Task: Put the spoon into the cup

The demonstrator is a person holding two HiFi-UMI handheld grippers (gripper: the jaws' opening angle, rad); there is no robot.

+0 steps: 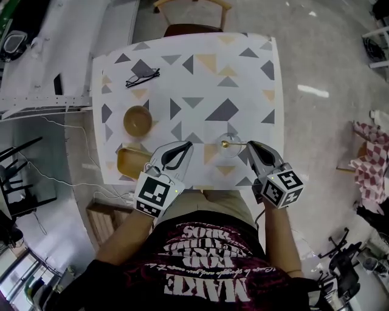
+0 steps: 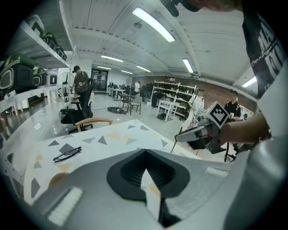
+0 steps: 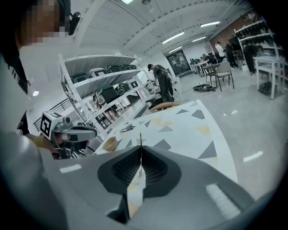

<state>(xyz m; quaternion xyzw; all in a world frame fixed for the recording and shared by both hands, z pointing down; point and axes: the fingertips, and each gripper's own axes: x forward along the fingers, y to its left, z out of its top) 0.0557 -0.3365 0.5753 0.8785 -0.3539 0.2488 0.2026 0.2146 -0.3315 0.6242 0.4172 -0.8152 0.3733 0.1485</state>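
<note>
A clear glass cup (image 1: 228, 149) stands near the table's front edge, between my two grippers. My right gripper (image 1: 250, 144) is shut on the handle of a thin gold spoon (image 1: 233, 144). The spoon's far end reaches left over the cup's rim. In the right gripper view the spoon (image 3: 140, 143) sticks straight out from the shut right gripper (image 3: 141, 152). The left gripper (image 1: 185, 146) hovers just left of the cup, shut with nothing seen in it. The left gripper view shows its own tips (image 2: 145, 155) together and the spoon (image 2: 177, 139) hanging from the right gripper (image 2: 180, 137).
A white table (image 1: 243, 91) with triangle print carries a brown bowl (image 1: 137, 121), a yellow tray (image 1: 130, 161) and black glasses (image 1: 142, 78). A wooden chair (image 1: 191, 6) stands at the far side. Shelving is at the left.
</note>
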